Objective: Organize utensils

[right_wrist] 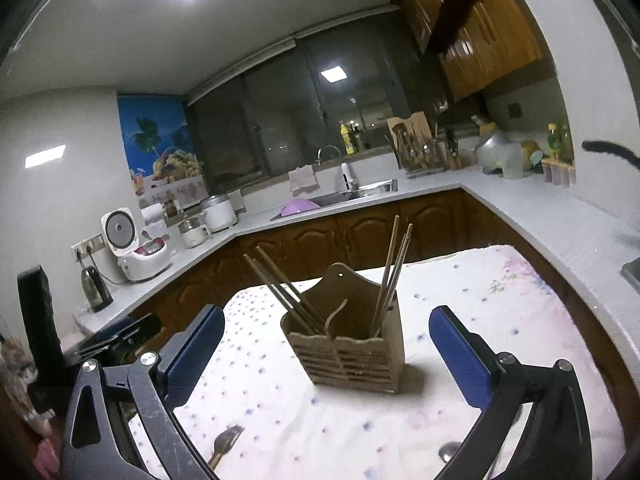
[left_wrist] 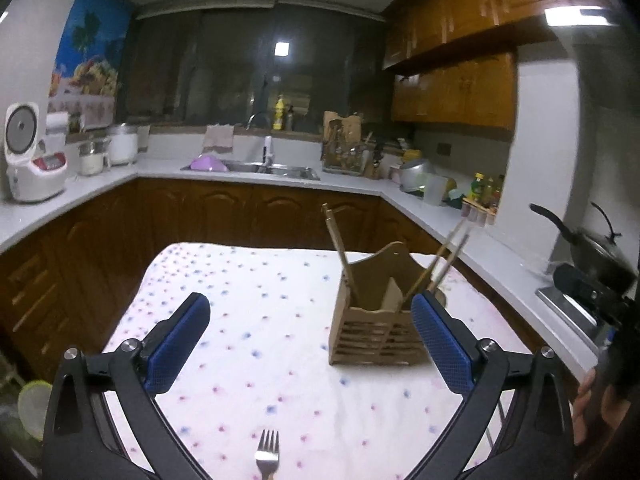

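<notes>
A wooden two-compartment utensil holder (left_wrist: 376,320) (right_wrist: 348,348) stands on the table with the flower-dotted cloth (left_wrist: 256,320) (right_wrist: 480,312). Several chopsticks (left_wrist: 438,262) (right_wrist: 390,276) lean in its compartments, and a wooden utensil handle (left_wrist: 340,248) leans in one of them. A metal fork (left_wrist: 267,454) (right_wrist: 225,442) lies on the cloth near the front edge. A spoon bowl (right_wrist: 449,451) peeks out beside the right gripper's arm. My left gripper (left_wrist: 310,334) is open, with nothing between its blue pads. My right gripper (right_wrist: 326,346) is open too, well short of the holder.
White countertops run around the table, with a rice cooker (left_wrist: 34,160) (right_wrist: 134,248), a sink (left_wrist: 280,170) (right_wrist: 360,192), a dish rack (left_wrist: 346,152) and bottles (left_wrist: 486,190). A black pan (left_wrist: 592,248) sits on the stove at the right. The other gripper (left_wrist: 592,292) (right_wrist: 116,336) shows at each view's edge.
</notes>
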### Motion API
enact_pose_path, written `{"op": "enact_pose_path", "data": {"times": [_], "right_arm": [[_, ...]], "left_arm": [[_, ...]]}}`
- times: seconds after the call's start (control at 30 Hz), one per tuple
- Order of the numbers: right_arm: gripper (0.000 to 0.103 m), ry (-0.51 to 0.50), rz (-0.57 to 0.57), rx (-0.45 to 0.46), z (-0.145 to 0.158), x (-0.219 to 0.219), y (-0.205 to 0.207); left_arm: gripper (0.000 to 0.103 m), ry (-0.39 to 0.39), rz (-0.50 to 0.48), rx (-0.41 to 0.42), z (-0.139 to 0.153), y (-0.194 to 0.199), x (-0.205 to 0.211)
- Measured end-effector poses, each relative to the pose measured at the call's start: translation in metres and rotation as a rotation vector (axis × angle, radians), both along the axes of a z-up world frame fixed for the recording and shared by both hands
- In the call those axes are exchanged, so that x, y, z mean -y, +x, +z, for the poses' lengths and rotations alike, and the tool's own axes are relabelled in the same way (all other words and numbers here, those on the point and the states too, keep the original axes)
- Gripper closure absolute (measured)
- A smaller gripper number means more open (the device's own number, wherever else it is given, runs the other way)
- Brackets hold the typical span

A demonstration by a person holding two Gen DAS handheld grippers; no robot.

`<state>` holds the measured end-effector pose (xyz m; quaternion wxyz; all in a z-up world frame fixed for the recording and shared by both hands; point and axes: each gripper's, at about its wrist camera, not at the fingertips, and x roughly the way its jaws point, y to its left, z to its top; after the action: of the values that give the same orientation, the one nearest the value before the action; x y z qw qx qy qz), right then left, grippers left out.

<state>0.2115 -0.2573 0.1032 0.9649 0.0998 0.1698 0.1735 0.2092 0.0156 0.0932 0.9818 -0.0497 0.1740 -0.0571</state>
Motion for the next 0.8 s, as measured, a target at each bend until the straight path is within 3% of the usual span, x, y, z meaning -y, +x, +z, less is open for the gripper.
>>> {"op": "enact_pose_path", "data": {"times": [0.2,0.33,0.6,0.8], "right_arm": [[0.0,-0.074,0.01,0.079,0.03,-0.007,-0.033],[0.0,-0.119,-0.006,0.118,0.032,-0.011,-0.06],[0.0,-0.132,-0.089,0.082,-0.032,-0.014,-0.099],[0.0,-0.165,-0.104,0.077,-0.074,-0.021,-0.125]], "left_arm": [[0.0,0.038,-0.002,0.057,0.025,-0.034,0.003],[0.0,0.041,0.002,0.043,0.017,-0.055,0.003],[0.0,0.004,0.022,-0.034,-0.045,-0.084,-0.001],[0.0,0.015,0.049,0.006,-0.068,-0.112,0.0]]}}
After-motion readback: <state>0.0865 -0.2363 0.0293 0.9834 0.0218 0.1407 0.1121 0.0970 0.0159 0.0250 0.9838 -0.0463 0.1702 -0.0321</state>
